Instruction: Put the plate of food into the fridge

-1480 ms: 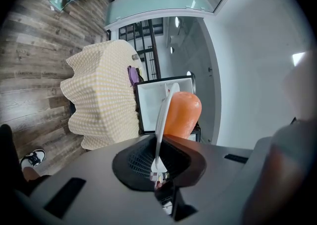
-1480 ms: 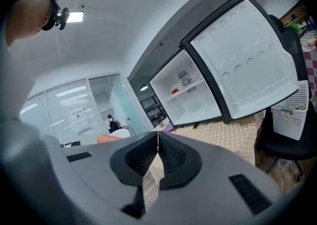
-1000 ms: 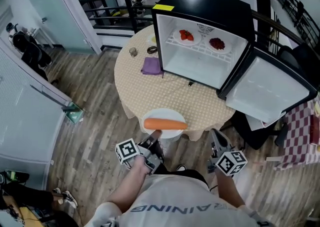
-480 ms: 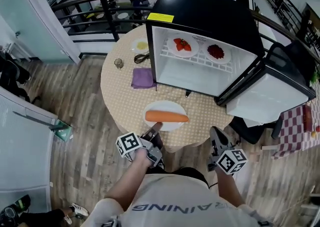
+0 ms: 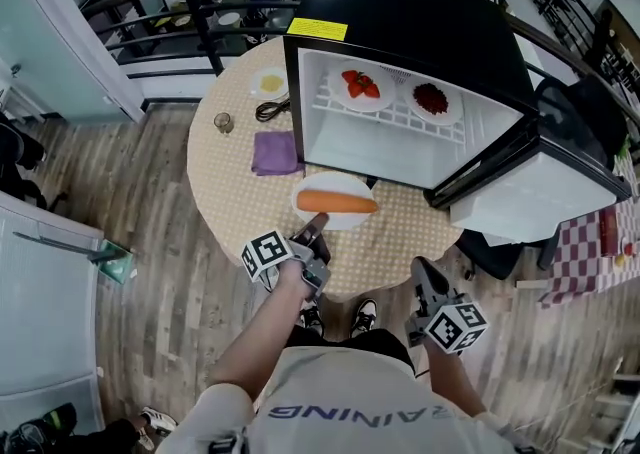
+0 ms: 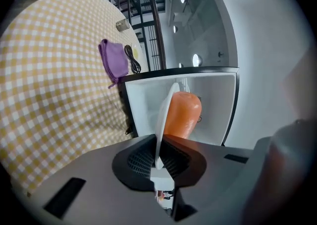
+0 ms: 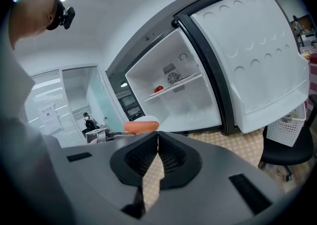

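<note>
A white plate [image 5: 335, 188] carrying a long orange carrot [image 5: 338, 203] hovers over the checkered round table [image 5: 225, 177], just in front of the open black fridge [image 5: 400, 132]. My left gripper [image 5: 313, 231] is shut on the plate's near rim. In the left gripper view the plate [image 6: 164, 115] stands edge-on between the pads of the left gripper [image 6: 159, 155], with the carrot [image 6: 182, 115] beside it. My right gripper [image 5: 421, 270] hangs low by the table's edge, shut and holding nothing. The right gripper view shows the shut right gripper [image 7: 157, 142] and the carrot [image 7: 141, 127] beyond it.
The fridge's upper shelf holds a plate of strawberries [image 5: 360, 85] and a plate of dark red food [image 5: 431, 98]. Its door [image 5: 540, 197] swings open to the right. A purple cloth [image 5: 273, 152], black cable [image 5: 272, 110], small jar [image 5: 223, 122] and small plate [image 5: 270, 82] lie left of the fridge.
The left gripper has carried the plate with the carrot forward across the table toward the fridge opening. The right gripper has stayed low by the person's side.
</note>
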